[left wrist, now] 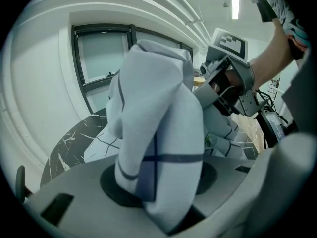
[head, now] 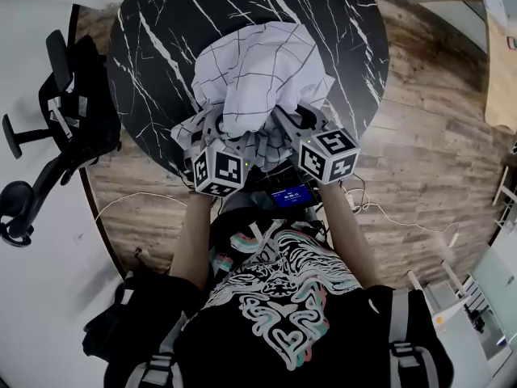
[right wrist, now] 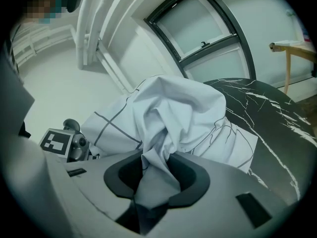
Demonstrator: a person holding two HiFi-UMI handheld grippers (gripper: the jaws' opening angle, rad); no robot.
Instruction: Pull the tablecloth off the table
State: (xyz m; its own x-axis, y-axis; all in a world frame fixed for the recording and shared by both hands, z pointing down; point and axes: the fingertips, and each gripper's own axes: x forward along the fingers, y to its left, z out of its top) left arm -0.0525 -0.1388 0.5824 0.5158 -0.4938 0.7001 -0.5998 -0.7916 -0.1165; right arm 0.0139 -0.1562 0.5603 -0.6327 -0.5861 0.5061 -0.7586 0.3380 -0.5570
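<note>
Bright even light, ceiling lamp (left wrist: 235, 6) glare, black fisheye corners, nearby tablecloth (left wrist: 158, 133) soft

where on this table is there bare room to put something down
Bare marble on the table: the far arc beyond the bunched tablecloth, and strips to its left and right. Crowded: the near edge, where the left gripper and right gripper clamp the cloth.

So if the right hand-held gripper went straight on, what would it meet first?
The bunched tablecloth clamped in the right hand-held gripper; beyond it, probably the black table, though depth is unclear.
</note>
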